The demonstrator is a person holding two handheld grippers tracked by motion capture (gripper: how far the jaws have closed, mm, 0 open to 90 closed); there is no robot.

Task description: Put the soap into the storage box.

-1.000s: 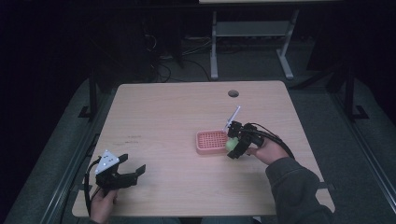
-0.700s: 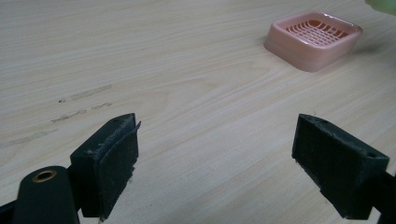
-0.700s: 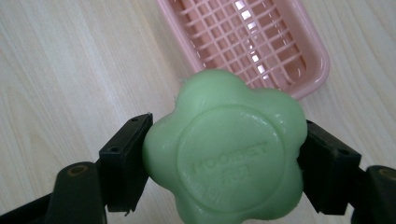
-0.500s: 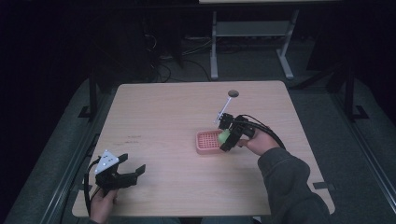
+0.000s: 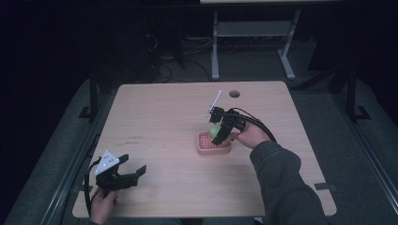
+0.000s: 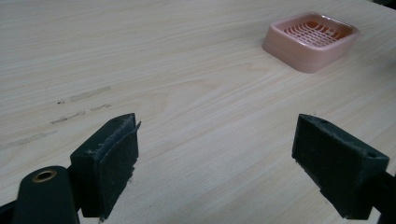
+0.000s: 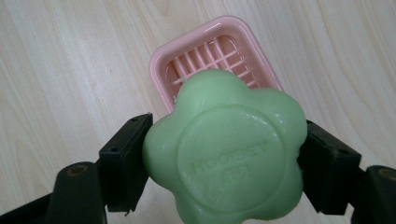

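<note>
A green flower-shaped soap (image 7: pixel 224 151) is clamped between the jaws of my right gripper (image 7: pixel 225 156), which is shut on it. It hangs just above a pink slatted soap dish (image 7: pixel 212 56) on the wooden table. In the high view the soap (image 5: pixel 215 130) and right gripper (image 5: pixel 219 131) hover over the dish (image 5: pixel 213 146) at the table's middle right. My left gripper (image 5: pixel 133 174) rests near the front left corner, open and empty. Its own view shows the two pads (image 6: pixel 114 161) spread wide, with the dish (image 6: pixel 310 39) far off.
The wooden table (image 5: pixel 159 122) has a round cable hole (image 5: pixel 234 93) near its far edge. A metal stand (image 5: pixel 248 33) is on the dark floor behind the table. Faint scuff marks (image 6: pixel 79 105) lie ahead of the left gripper.
My right gripper has carried the soap up and leftward, from the dish's right side to above the dish. The left gripper has stayed put.
</note>
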